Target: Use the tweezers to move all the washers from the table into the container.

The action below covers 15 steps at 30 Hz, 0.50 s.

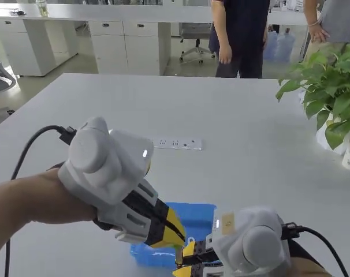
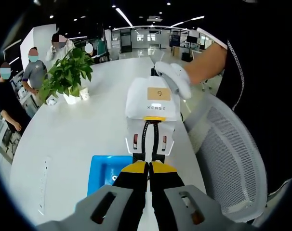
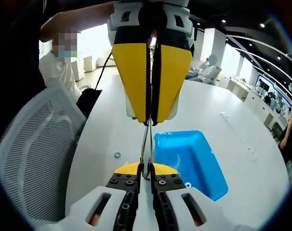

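You are clenching the left tongs (image 3: pixel 151 118) on one end of the tweezers (image 3: pixel 146 139) and the right tongs (image 3: pixel 146 169) on the other end. The two tongs are meeting tip to tip, so the tweezers' long axis is running left to right between them, low over the desk (image 1: pixel 233 115).

One washer (image 3: pixel 117 155) is lying flat on the desk just beside the right tongs, apparently on the near side. The blue container (image 3: pixel 189 159) is sitting on the opposite, far side of the tweezers. The right tongs are judged nearer the washer, so the coming move is turning on swinging the tweezers' tips toward the near side.

In the left gripper view, the printing (image 2: pixel 155 108) on the right tongs' housing is reading approximately "XENSE".
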Motion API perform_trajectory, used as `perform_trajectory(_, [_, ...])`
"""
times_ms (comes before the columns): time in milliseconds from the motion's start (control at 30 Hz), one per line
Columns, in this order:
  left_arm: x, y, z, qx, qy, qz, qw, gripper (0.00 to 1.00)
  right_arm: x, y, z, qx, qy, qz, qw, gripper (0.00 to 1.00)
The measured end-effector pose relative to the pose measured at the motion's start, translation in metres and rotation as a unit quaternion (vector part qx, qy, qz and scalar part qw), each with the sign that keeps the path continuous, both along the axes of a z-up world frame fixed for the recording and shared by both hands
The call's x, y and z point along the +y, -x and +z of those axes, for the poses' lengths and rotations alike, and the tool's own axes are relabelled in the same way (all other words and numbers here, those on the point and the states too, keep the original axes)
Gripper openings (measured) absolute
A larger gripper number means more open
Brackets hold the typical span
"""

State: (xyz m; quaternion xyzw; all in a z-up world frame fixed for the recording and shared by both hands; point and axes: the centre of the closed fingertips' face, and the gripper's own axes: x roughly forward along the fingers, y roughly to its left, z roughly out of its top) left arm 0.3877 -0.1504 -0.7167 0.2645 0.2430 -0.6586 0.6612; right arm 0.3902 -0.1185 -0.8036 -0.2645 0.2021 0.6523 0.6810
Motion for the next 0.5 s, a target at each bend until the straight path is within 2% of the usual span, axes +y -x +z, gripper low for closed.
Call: perform_trajectory(500, [0.0,-0.023,0.01,-0.014,-0.004,-0.005,0.9999,0.04,0.002,-0.026,0.01,-0.013,-0.003,-0.003,0.9999,0.09])
